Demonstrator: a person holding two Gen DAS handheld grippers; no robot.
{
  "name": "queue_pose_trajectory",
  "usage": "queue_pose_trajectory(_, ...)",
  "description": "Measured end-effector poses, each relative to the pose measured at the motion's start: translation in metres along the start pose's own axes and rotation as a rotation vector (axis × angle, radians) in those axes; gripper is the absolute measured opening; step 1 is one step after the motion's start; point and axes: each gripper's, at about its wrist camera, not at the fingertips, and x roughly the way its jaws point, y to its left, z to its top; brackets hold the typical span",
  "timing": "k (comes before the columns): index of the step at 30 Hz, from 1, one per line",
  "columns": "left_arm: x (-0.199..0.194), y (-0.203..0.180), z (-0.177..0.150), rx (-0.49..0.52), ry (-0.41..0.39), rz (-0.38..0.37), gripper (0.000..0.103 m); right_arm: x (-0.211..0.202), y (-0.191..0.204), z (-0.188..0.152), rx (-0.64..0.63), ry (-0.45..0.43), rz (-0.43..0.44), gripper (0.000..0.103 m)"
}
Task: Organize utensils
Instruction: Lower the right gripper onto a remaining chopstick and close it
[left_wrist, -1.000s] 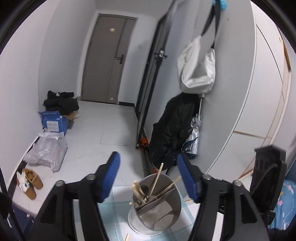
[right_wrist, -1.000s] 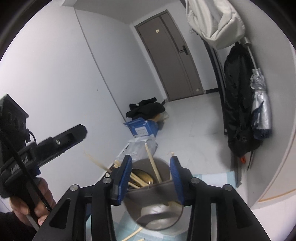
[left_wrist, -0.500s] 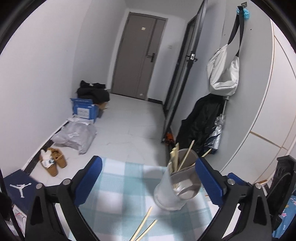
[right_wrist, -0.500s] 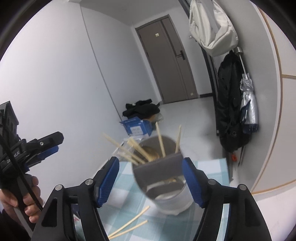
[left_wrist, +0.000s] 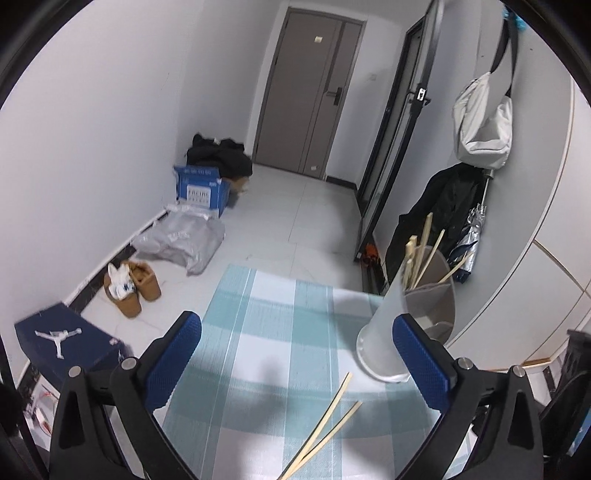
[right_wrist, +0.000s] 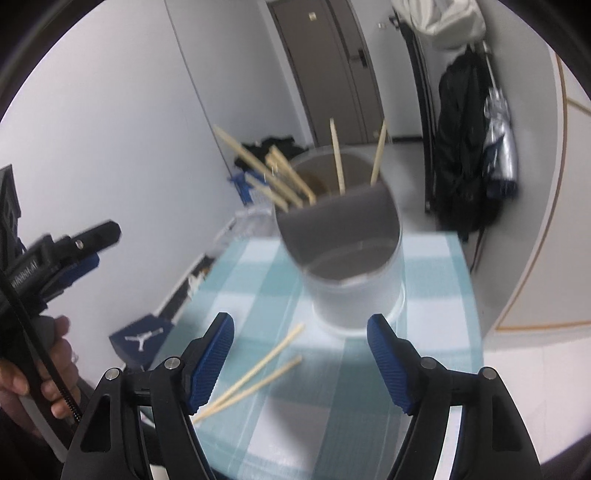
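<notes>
On checked cloth (left_wrist: 273, 332), pale wooden chopsticks (left_wrist: 325, 428) beside translucent holder (left_wrist: 410, 321)

From both wrists we look forward and downward, close above the checked cloth (left_wrist: 266, 332); both views share the holder (right_wrist: 354, 258).

We can't really make out the utensil holder (right_wrist: 343, 236) in the right wrist view, it's blurred. The loose chopsticks (left_wrist: 325, 424) run off the bottom edge in the left wrist view.
</notes>
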Motion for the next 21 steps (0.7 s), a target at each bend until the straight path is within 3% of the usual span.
queue_pose_trajectory(8,0.001,0.01,-0.006,0.019,0.011,-0.011,0.102,0.042,0.006,-0.029,0.083,0.17,-0.026,0.074)
queue_pose_trajectory(11,0.004,0.016,-0.004,0.032,0.012,-0.004,0.102,0.058,0.014,-0.036,0.089,0.234,0.007,0.074)
queue_pose_trajectory(16,0.011,0.036,0.0,0.001,-0.003,0.025,0.102,0.078,0.027,-0.043,0.116,0.287,0.045,0.074)
queue_pose_trajectory(21,0.016,0.056,0.004,-0.077,0.011,0.011,0.102,0.093,0.031,-0.05,0.14,0.322,0.003,0.068)
